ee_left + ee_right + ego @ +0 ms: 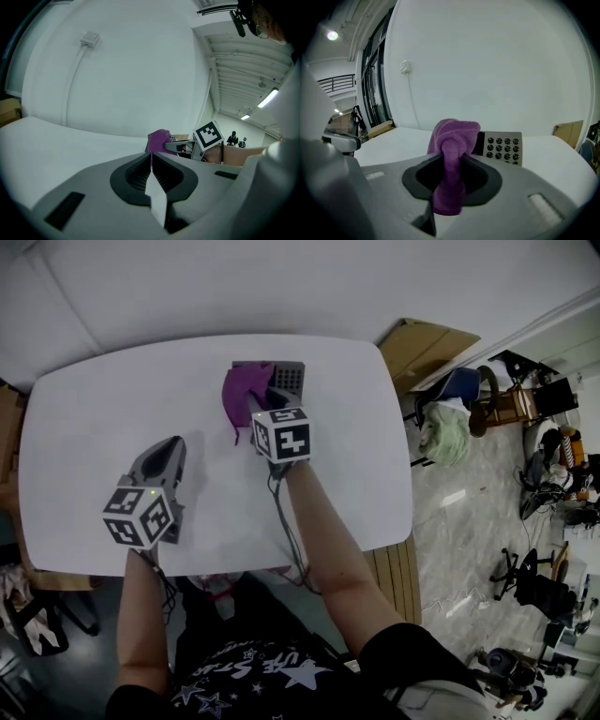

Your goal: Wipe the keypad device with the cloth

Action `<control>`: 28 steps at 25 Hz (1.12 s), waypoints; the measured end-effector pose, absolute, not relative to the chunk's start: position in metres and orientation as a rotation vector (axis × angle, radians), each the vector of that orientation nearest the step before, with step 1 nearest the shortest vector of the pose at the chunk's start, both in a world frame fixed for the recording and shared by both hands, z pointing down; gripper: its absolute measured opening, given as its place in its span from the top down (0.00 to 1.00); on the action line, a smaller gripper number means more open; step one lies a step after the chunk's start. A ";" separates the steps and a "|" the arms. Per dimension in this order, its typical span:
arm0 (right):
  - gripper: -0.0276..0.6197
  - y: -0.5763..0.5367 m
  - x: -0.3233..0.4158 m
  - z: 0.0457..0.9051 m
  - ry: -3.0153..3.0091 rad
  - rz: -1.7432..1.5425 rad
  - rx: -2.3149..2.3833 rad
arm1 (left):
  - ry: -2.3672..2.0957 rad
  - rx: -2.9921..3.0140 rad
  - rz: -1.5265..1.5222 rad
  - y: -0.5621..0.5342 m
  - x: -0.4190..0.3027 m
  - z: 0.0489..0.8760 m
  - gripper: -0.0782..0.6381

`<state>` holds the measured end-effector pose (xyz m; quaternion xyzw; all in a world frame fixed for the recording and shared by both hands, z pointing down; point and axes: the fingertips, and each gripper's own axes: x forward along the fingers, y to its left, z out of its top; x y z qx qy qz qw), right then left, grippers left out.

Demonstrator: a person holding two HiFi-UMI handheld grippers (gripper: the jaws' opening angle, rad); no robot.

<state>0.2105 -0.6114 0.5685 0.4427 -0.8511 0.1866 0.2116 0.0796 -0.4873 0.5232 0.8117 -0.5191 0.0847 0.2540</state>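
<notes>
A grey keypad device (282,378) with dark round buttons lies at the far middle of the white table (84,427); it shows too as the keypad (503,148) just beyond my right jaws. A purple cloth (242,393) is bunched over the device's left part. My right gripper (258,412) is shut on the cloth (451,161), which hangs between its jaws. My left gripper (172,448) rests on the table to the left, jaws shut with nothing between them (151,165). From there the cloth (158,140) shows in the distance.
A cardboard box (427,348) stands past the table's far right corner. Office chairs (525,582) and clutter fill the floor on the right. A white wall (487,70) with a cable outlet (405,67) rises behind the table.
</notes>
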 end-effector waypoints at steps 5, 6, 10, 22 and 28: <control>0.81 -0.610 0.222 0.572 -2.350 0.532 1.258 | -1.400 2.206 0.224 -0.489 0.085 0.525 0.87; 0.81 -0.610 0.226 0.573 -2.341 0.533 1.268 | -1.395 2.208 0.225 -0.489 0.087 0.525 0.87; 0.81 -0.607 0.246 0.577 -2.305 0.523 1.304 | -1.376 2.220 0.229 -0.488 0.097 0.525 0.87; 0.81 -0.612 0.293 0.577 -2.255 0.585 1.404 | -1.339 2.240 0.246 -0.488 0.115 0.526 0.87; 0.81 -0.608 0.313 0.580 -2.209 0.610 1.439 | -1.329 2.247 0.248 -0.486 0.118 0.524 0.87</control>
